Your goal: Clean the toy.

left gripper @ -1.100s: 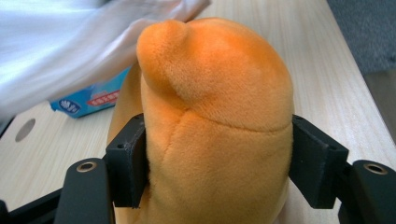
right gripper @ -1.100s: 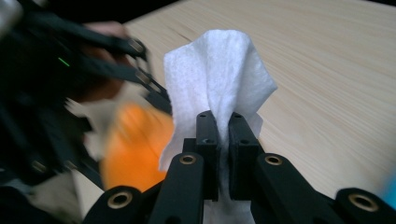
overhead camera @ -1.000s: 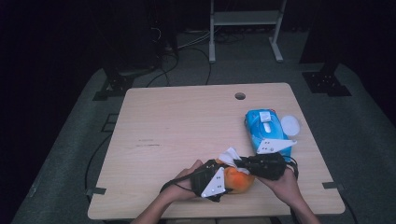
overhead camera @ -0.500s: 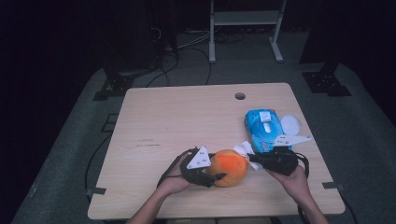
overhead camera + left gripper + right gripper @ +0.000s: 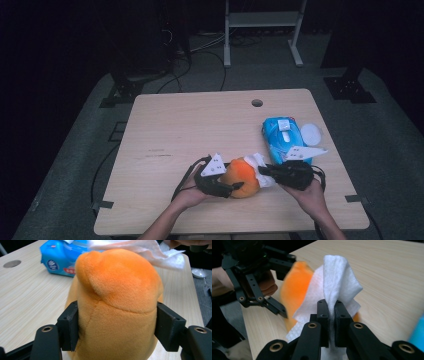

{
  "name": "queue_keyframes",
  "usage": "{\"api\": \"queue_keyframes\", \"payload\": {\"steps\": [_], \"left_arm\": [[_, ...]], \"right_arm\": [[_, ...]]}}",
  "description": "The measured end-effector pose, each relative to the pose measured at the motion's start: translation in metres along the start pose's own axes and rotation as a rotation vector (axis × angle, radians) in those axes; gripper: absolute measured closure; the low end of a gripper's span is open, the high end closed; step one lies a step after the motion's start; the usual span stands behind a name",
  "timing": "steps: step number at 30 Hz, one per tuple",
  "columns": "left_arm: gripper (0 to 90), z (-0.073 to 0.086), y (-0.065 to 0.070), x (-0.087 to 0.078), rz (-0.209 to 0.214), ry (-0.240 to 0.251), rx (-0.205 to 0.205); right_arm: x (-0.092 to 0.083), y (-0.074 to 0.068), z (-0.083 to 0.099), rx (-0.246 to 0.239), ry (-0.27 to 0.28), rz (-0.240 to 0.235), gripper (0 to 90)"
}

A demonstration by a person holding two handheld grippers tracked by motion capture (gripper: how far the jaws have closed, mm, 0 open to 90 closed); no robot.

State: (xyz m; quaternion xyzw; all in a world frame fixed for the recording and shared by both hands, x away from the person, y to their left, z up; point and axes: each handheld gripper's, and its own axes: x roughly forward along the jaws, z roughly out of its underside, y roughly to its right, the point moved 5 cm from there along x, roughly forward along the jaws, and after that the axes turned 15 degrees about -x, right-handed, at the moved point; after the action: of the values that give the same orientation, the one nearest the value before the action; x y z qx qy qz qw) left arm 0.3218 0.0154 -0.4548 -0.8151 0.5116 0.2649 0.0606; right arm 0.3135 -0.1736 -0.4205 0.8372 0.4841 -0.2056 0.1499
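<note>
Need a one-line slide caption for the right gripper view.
Right gripper pinches a white wet wipe against the round orange plush toy.

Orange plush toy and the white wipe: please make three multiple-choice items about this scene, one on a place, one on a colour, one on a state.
1. Where does the blue wipes pack lie on the table?
A. beyond the right tongs
B. beside the round hole
C. at the left edge

2. What colour is the plush toy?
A. green
B. orange
C. grey

3. What do the right tongs hold?
A. nothing
B. the pack
C. a white wipe

Answers:
1 A: in the high view the pack sits just past the right tongs.
2 B: the left gripper view shows orange fur.
3 C: the right gripper view shows the jaws pinching the wipe.
</note>
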Motion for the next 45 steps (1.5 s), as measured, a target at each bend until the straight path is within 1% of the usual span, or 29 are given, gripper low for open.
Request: {"api": "queue_keyframes", "payload": {"steps": [3,5,6,7,8,9,10,11,13,16,18,19,20,21,23,24,25,28,30,31,32,33,35,37,38,40,42,43,45], "left_arm": [[29.7,0.000,0.006,0.004,-0.004,0.008,0.007],[29.7,0.000,0.011,0.007,-0.003,0.011,0.033],[29.7,0.000,0.016,0.010,-0.002,0.014,0.054],[29.7,0.001,0.022,0.013,0.000,0.009,0.088],[29.6,0.001,0.029,0.016,-0.007,0.000,0.139],[29.6,0.001,0.033,0.018,-0.019,-0.005,0.173],[29.6,0.001,0.035,0.019,-0.030,-0.007,0.193],[29.6,0.001,0.036,0.019,-0.026,-0.003,0.186],[29.6,0.002,0.034,0.019,-0.011,0.006,0.170],[29.6,0.001,0.035,0.020,-0.009,0.007,0.174],[29.8,0.001,0.034,0.020,-0.015,0.008,0.177],[29.9,0.001,0.034,0.020,-0.015,0.009,0.170],[30.1,0.001,0.032,0.019,-0.014,0.010,0.159],[30.5,0.001,0.030,0.017,-0.015,0.021,0.136],[31.5,0.001,0.027,0.016,-0.007,0.034,0.108],[32.2,0.000,0.024,0.014,-0.011,0.041,0.100],[33.3,-0.001,0.022,0.014,-0.009,0.049,0.088],[34.6,0.001,0.016,0.010,0.006,0.050,0.061],[34.6,0.002,0.011,0.007,0.019,0.059,0.033],[34.4,0.003,0.008,0.005,0.028,0.057,0.024],[34.1,0.003,0.003,0.003,0.040,0.061,0.002],[33.8,0.004,0.000,0.002,0.055,0.064,-0.018],[31.3,0.005,-0.003,0.000,0.088,0.063,-0.028],[24.0,0.004,-0.007,-0.001,0.121,0.068,-0.034],[19.7,0.003,-0.010,-0.002,0.138,0.082,-0.045],[14.2,0.006,-0.018,-0.003,0.181,0.083,-0.090],[11.4,0.010,-0.024,-0.003,0.202,0.073,-0.095],[10.3,0.014,-0.026,-0.002,0.214,0.053,-0.094],[9.6,0.020,-0.029,0.001,0.224,0.034,-0.086]], "right_arm": [[0.005,-0.014,-0.010,-0.061,0.004,0.001,84.2],[0.005,-0.023,-0.019,-0.091,0.026,-0.009,84.1],[0.006,-0.028,-0.023,-0.123,0.024,0.003,84.1],[0.007,-0.033,-0.027,-0.152,0.019,0.012,84.1],[0.009,-0.038,-0.030,-0.175,0.014,0.019,84.1],[0.012,-0.041,-0.033,-0.209,-0.003,0.049,84.2],[0.013,-0.041,-0.034,-0.225,-0.018,0.075,84.3],[0.013,-0.040,-0.033,-0.227,-0.032,0.093,84.3],[0.011,-0.034,-0.031,-0.215,-0.047,0.110,84.3],[0.008,-0.027,-0.027,-0.186,-0.063,0.121,84.4],[0.007,-0.026,-0.027,-0.193,-0.070,0.137,84.4],[0.006,-0.026,-0.027,-0.191,-0.073,0.138,84.4],[0.005,-0.026,-0.027,-0.192,-0.068,0.143,84.3],[0.003,-0.025,-0.026,-0.187,-0.064,0.146,84.3],[-0.001,-0.022,-0.024,-0.163,-0.053,0.144,84.3],[-0.002,-0.020,-0.022,-0.152,-0.049,0.143,84.3],[-0.003,-0.018,-0.020,-0.139,-0.054,0.144,84.2],[-0.004,-0.014,-0.014,-0.113,-0.052,0.135,84.2],[-0.003,-0.011,-0.010,-0.100,-0.052,0.127,84.3],[-0.002,-0.009,-0.007,-0.092,-0.055,0.128,84.2],[-0.001,-0.006,-0.004,-0.087,-0.060,0.129,84.2],[-0.001,-0.003,0.000,-0.068,-0.070,0.128,84.2],[0.001,0.001,0.004,-0.046,-0.068,0.116,84.2],[0.002,0.002,0.005,-0.033,-0.065,0.103,84.2],[0.003,0.001,0.005,-0.042,-0.071,0.108,84.2],[0.003,0.000,0.006,-0.046,-0.075,0.112,84.2],[0.003,0.000,0.006,-0.046,-0.073,0.108,84.1],[0.002,0.000,0.007,-0.046,-0.074,0.108,84.1],[0.001,0.001,0.007,-0.045,-0.078,0.109,83.9]]}}
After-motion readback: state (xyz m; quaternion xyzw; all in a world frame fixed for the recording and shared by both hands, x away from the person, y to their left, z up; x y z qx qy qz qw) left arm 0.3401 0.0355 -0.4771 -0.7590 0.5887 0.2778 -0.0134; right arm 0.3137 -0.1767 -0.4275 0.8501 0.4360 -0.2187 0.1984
